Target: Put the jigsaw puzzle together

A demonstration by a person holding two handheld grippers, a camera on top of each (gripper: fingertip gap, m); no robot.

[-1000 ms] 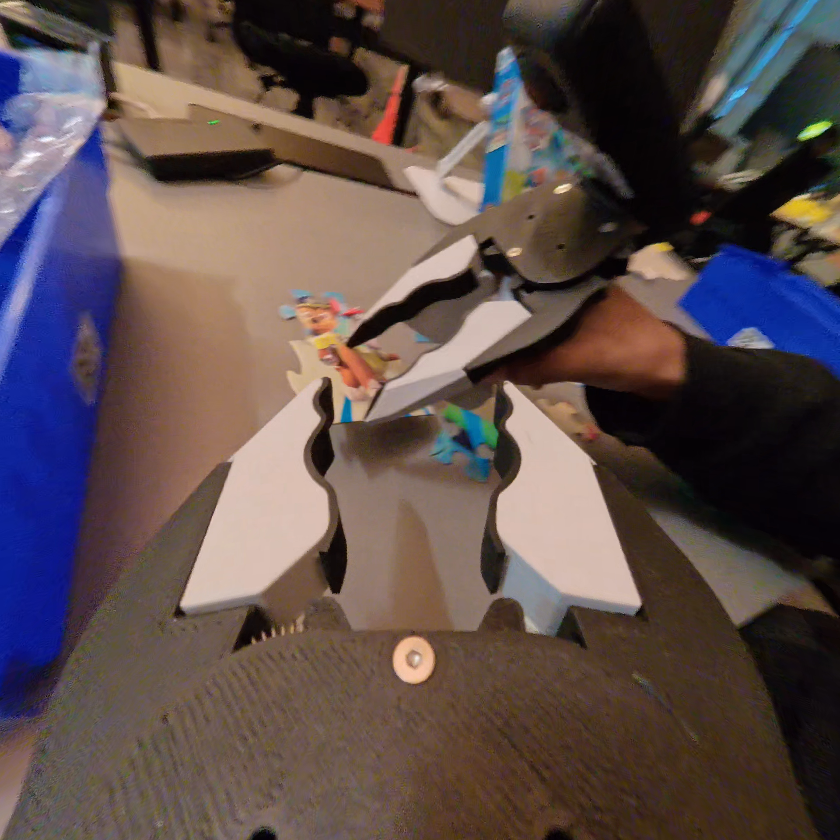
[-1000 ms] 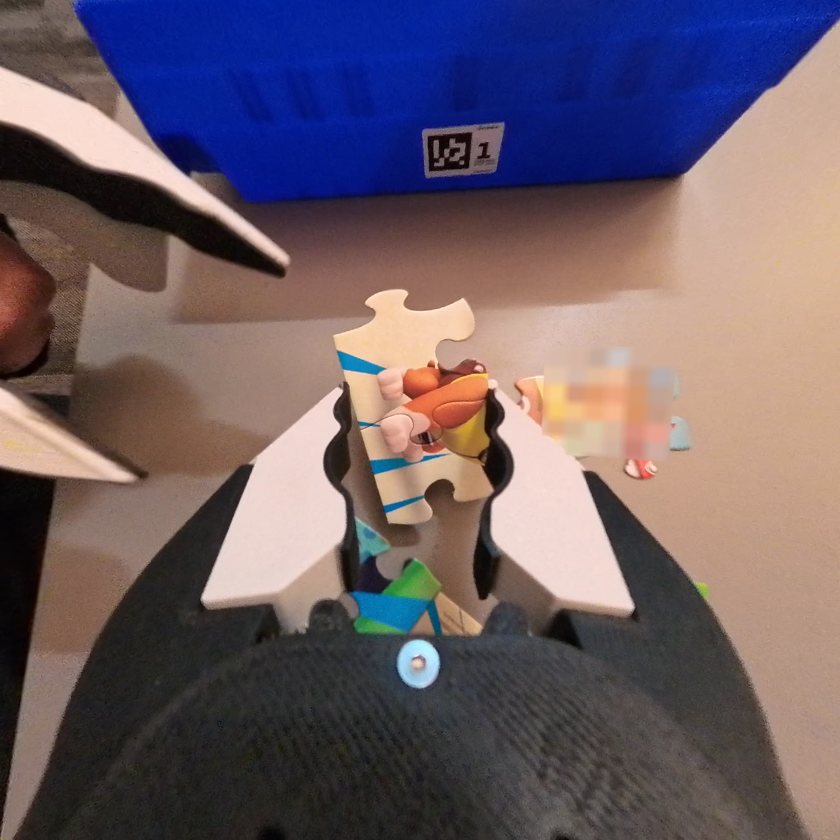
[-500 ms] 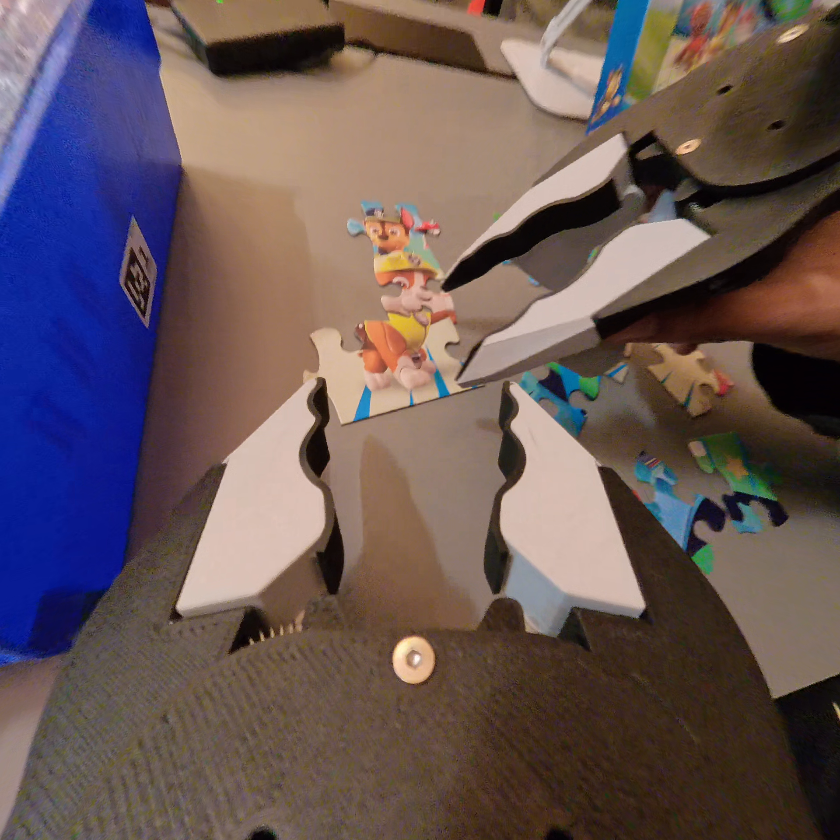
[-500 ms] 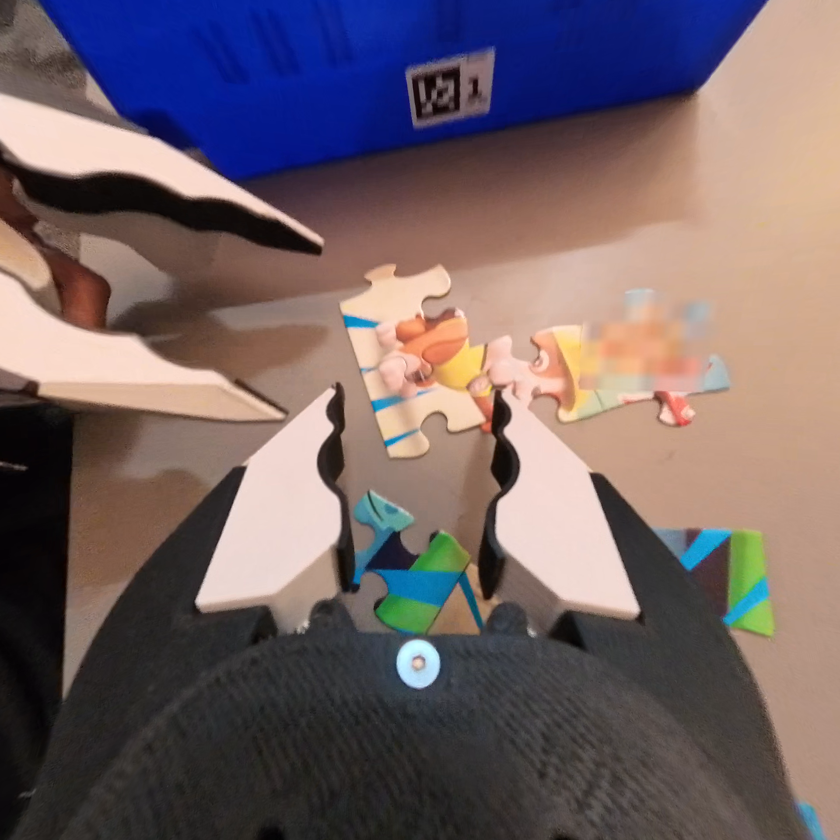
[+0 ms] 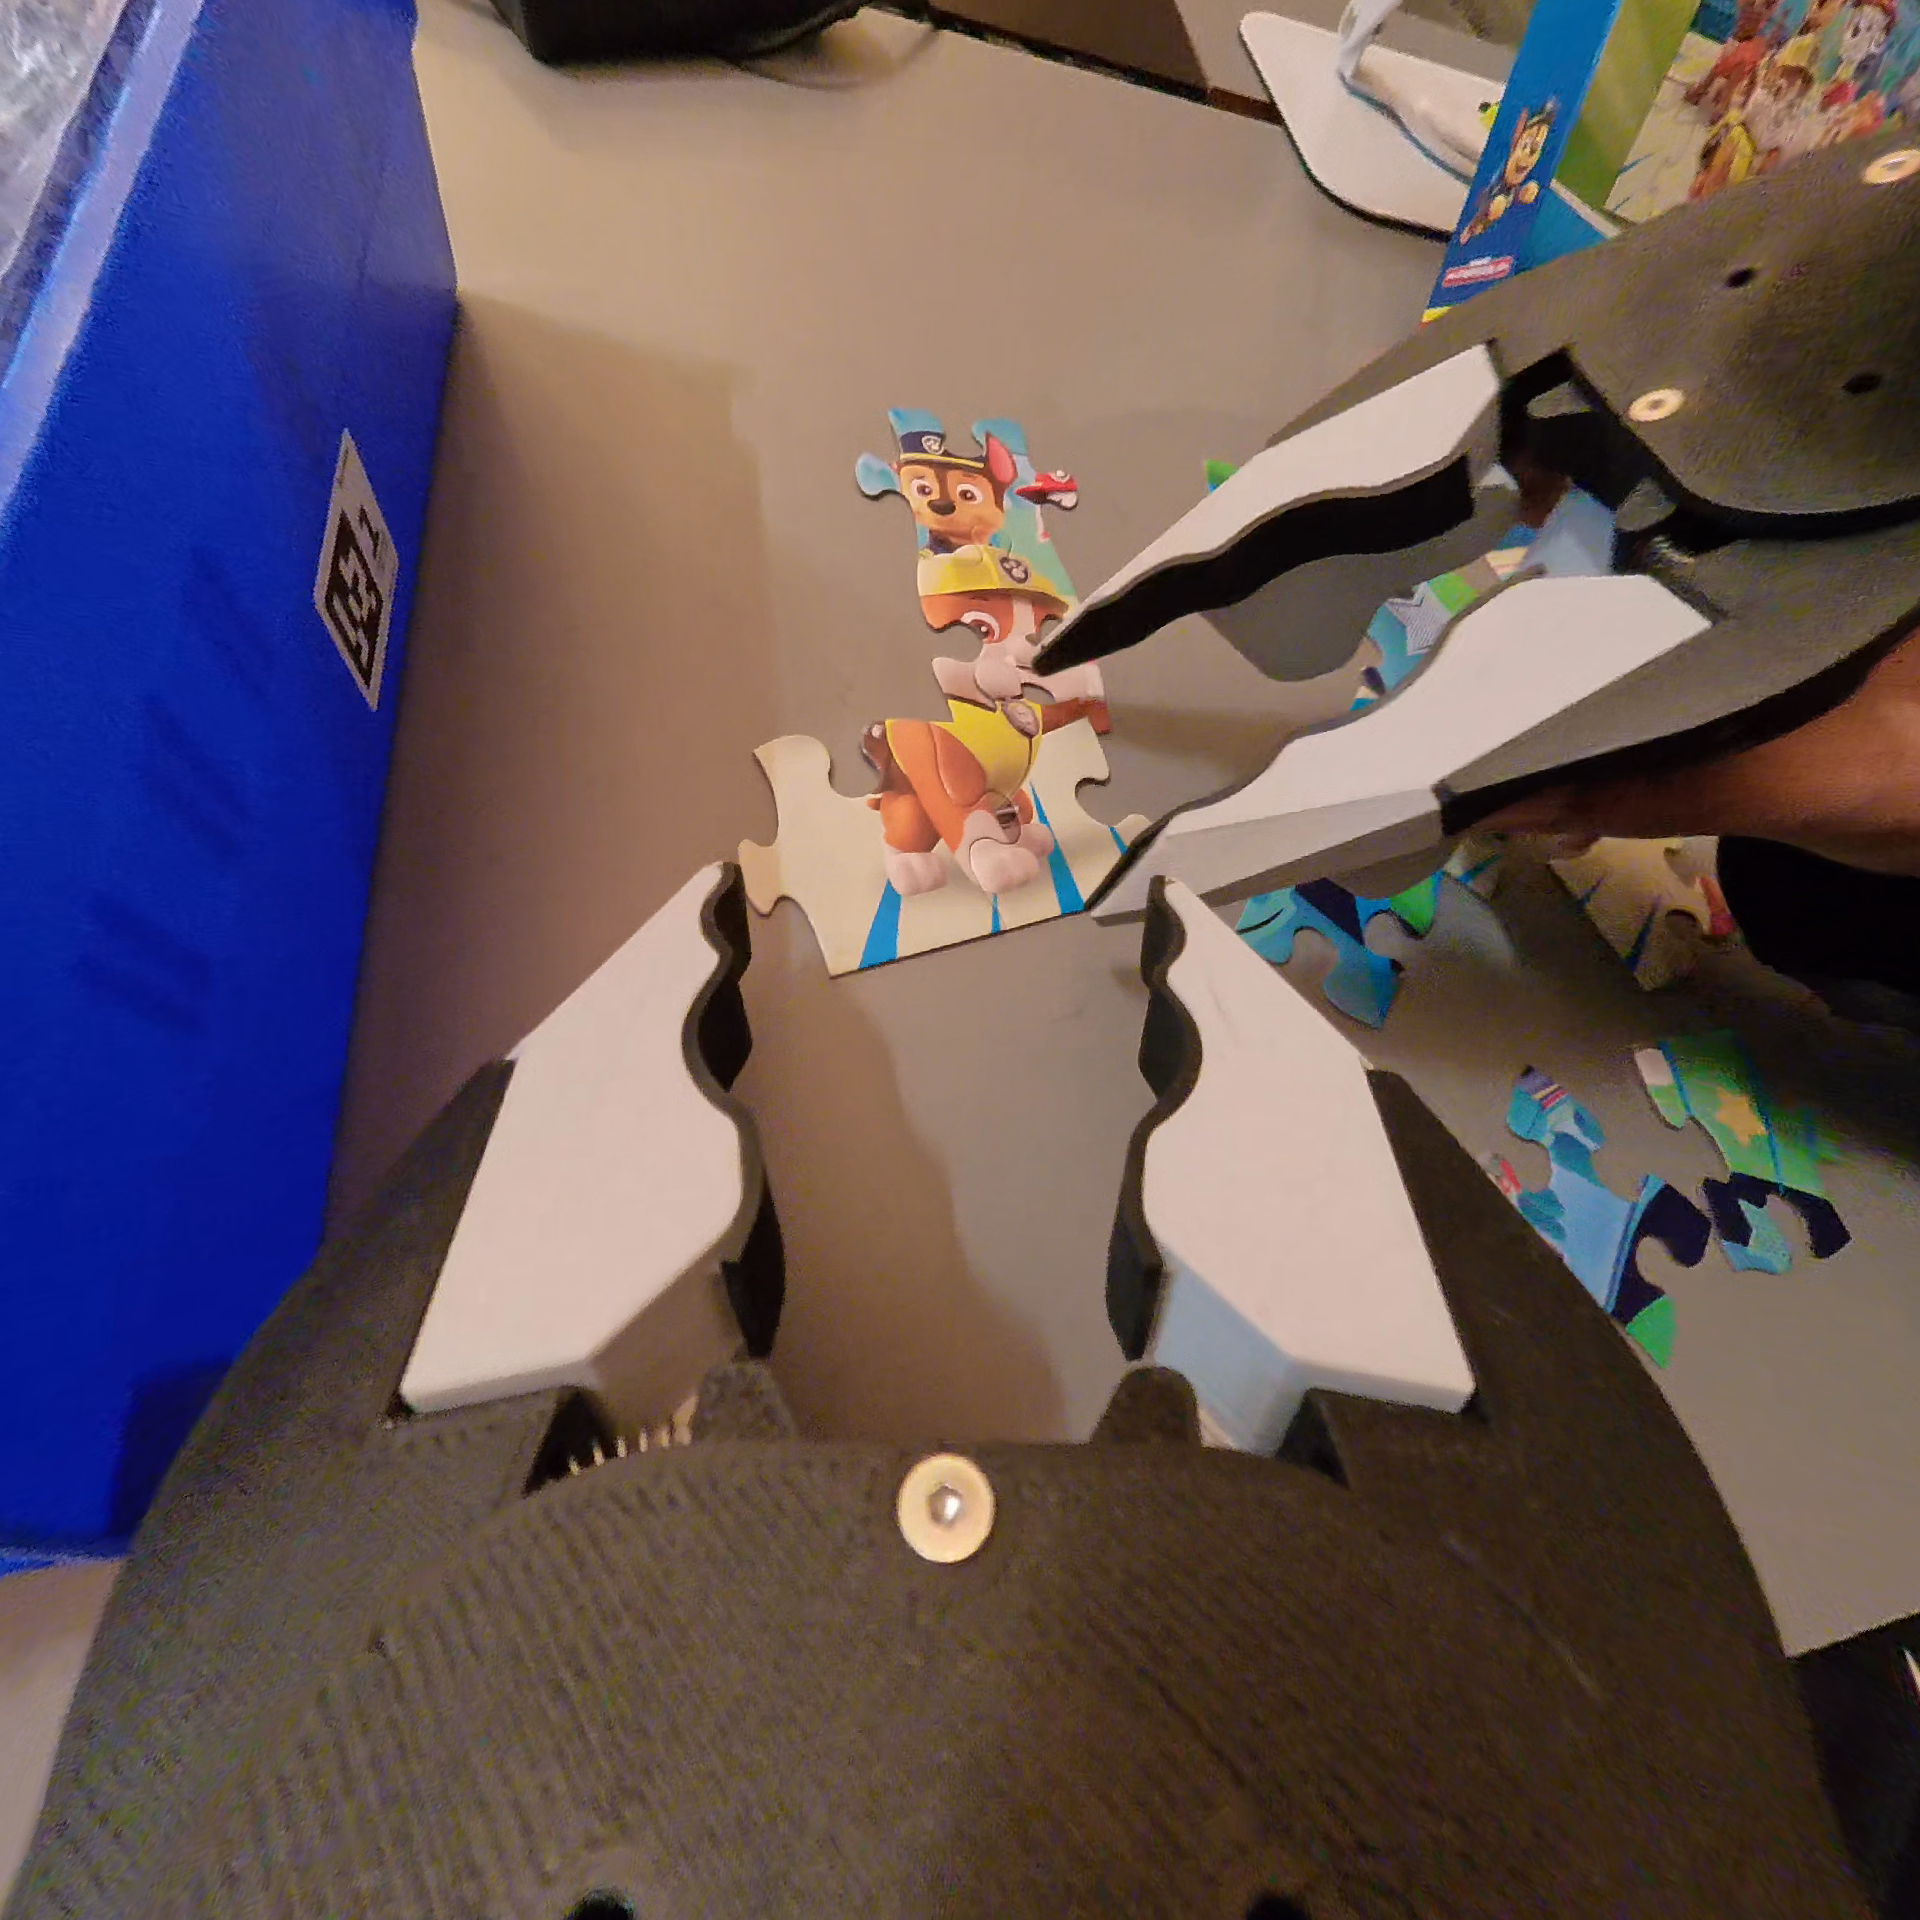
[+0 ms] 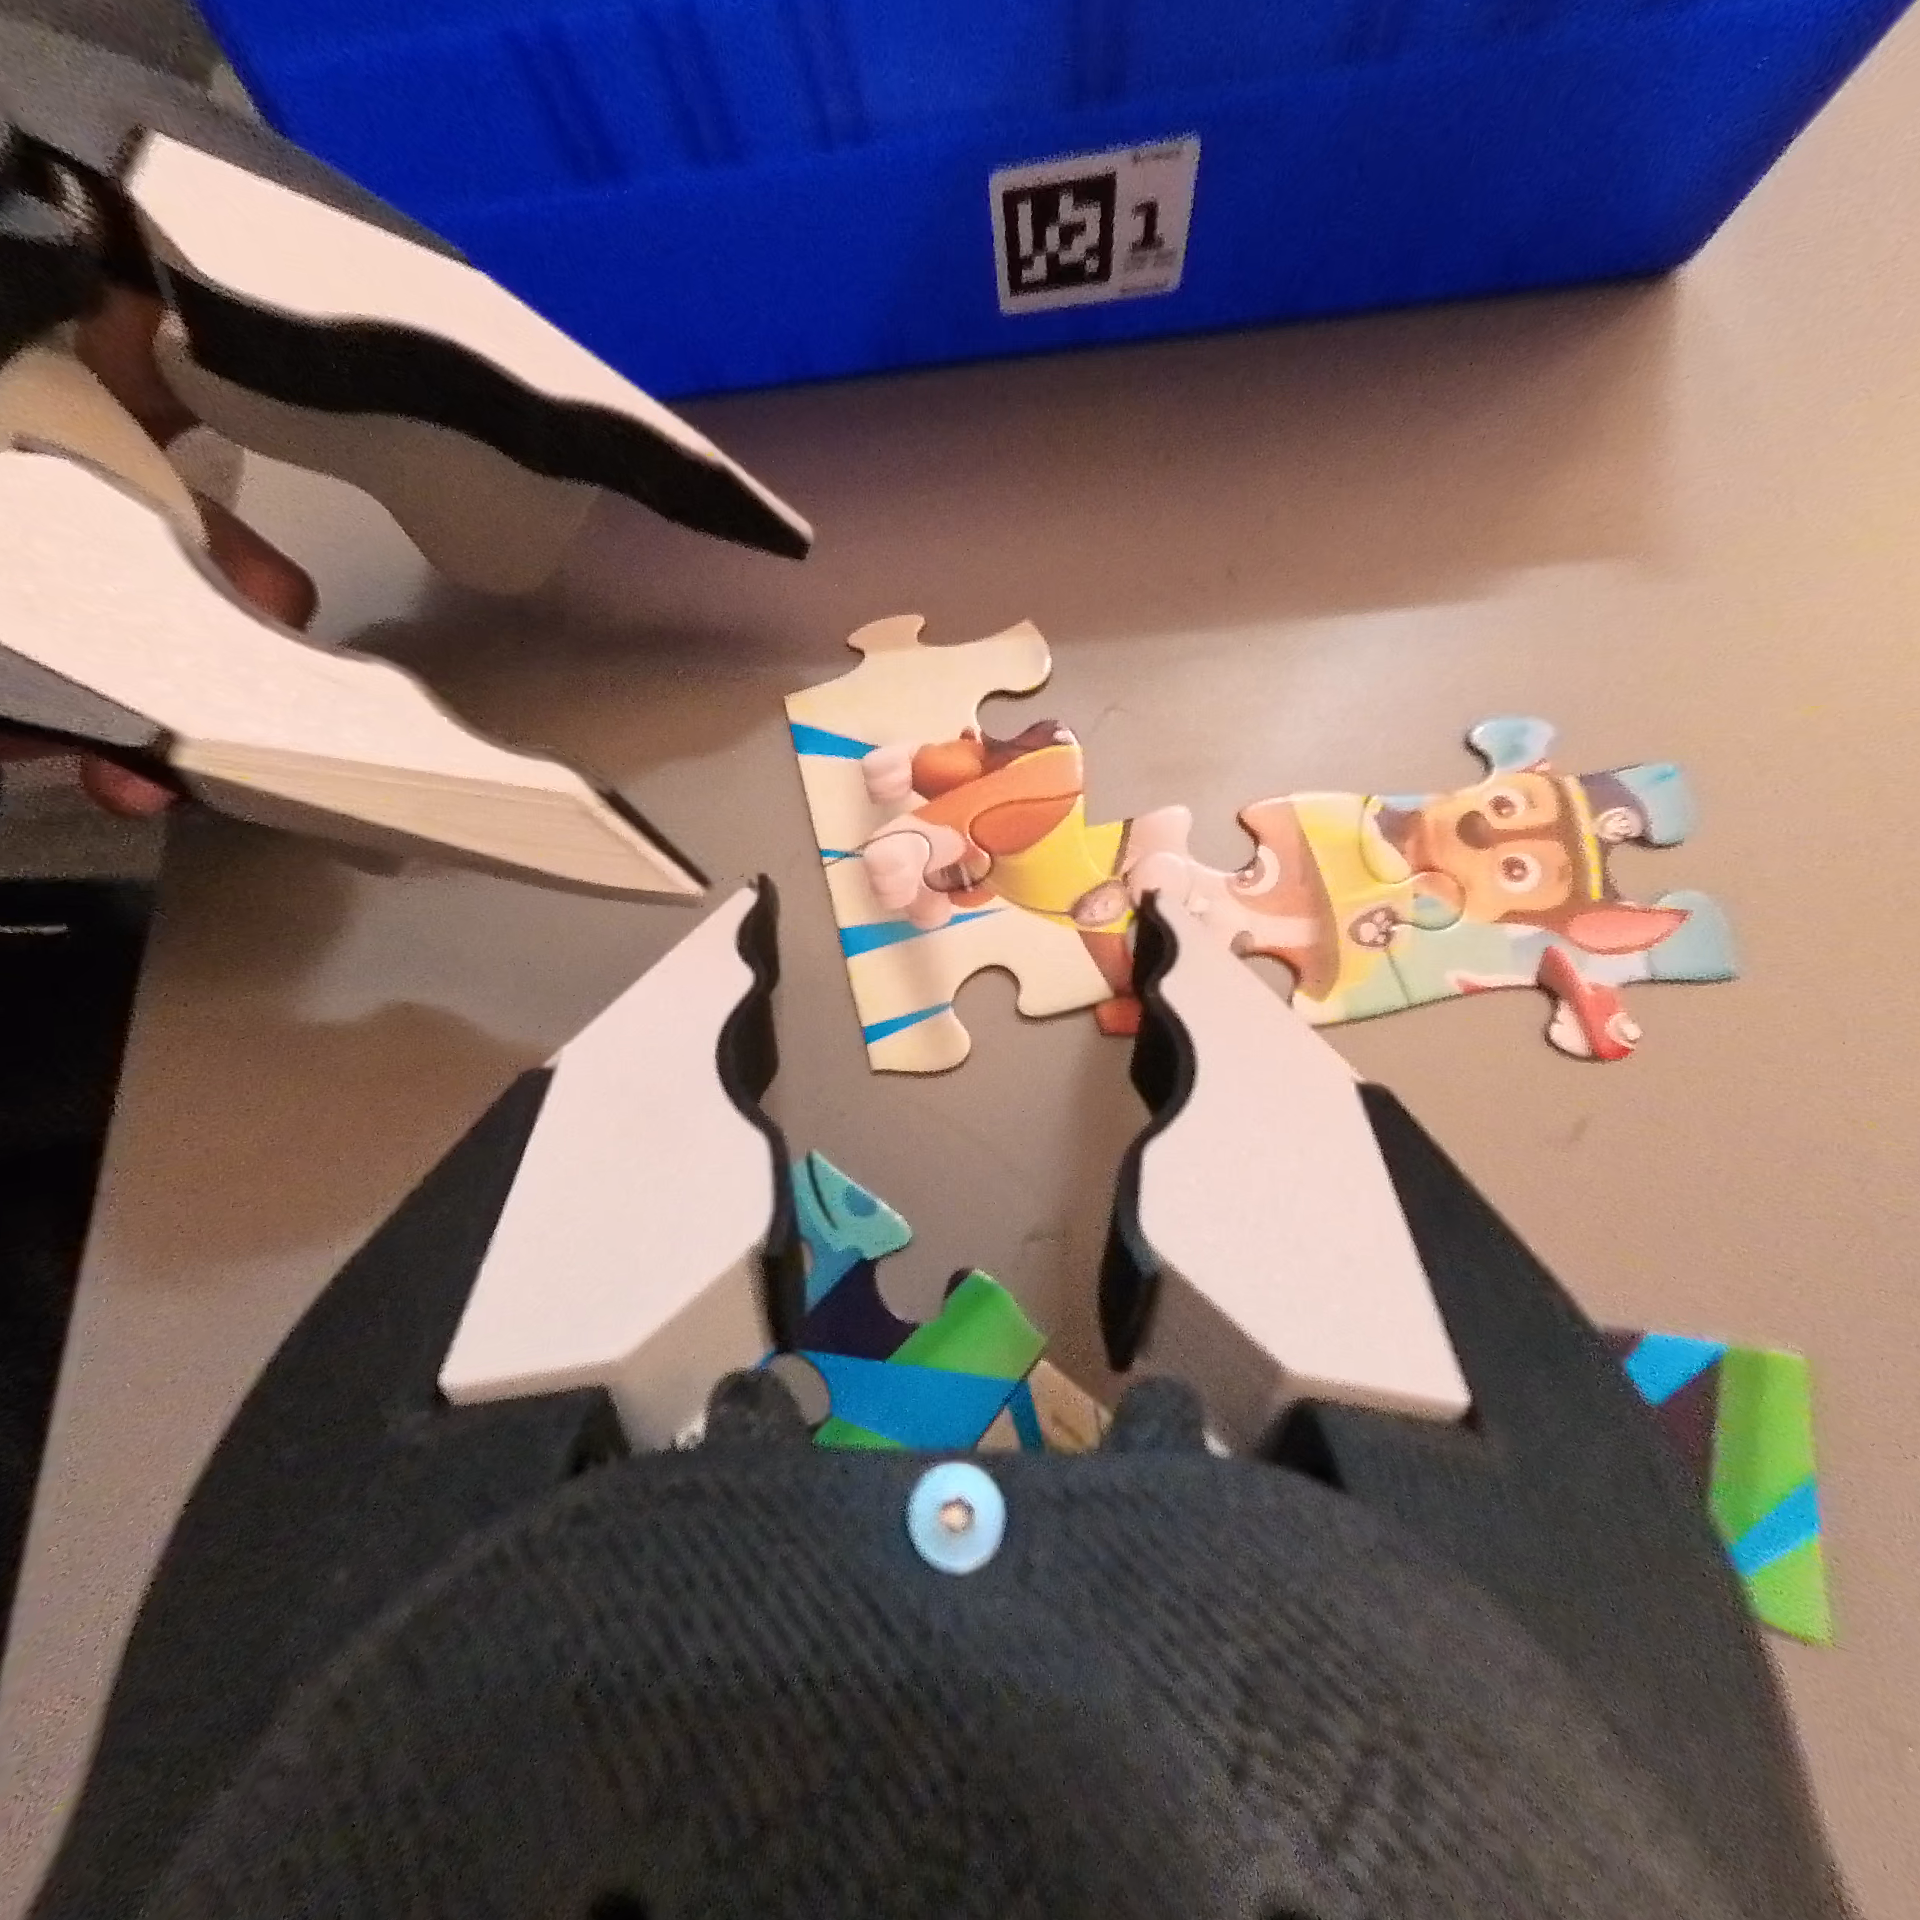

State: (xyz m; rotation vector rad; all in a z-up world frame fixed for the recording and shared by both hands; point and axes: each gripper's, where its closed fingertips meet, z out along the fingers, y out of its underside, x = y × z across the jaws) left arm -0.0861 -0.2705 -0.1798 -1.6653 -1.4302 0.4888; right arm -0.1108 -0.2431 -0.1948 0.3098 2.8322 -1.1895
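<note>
A cream puzzle piece with an orange dog's body (image 5: 935,831) lies flat on the grey table (image 5: 935,260), its top edge against joined pieces showing two dog heads (image 5: 966,520). My left gripper (image 5: 940,904) is open and empty, its tips just short of the cream piece's near edge. My right gripper (image 5: 1070,784) comes in from the right, open, with its tips over the piece's right side. In the right wrist view my right gripper (image 6: 956,899) is open and empty above the cream piece (image 6: 935,831). The dog-head pieces (image 6: 1455,883) lie to its right and my left gripper (image 6: 748,717) is at the left.
A blue bin (image 5: 156,727) stands along the left of the table and also shows at the back of the right wrist view (image 6: 727,156). Loose blue and green pieces (image 5: 1662,1195) lie at the right, one under my right gripper (image 6: 914,1371). A puzzle box (image 5: 1558,135) stands at the back.
My right gripper held the cream piece upright between its pads, then opened and let it go. The piece now lies flat against the dog-head pieces. My left gripper tilted down towards the table.
</note>
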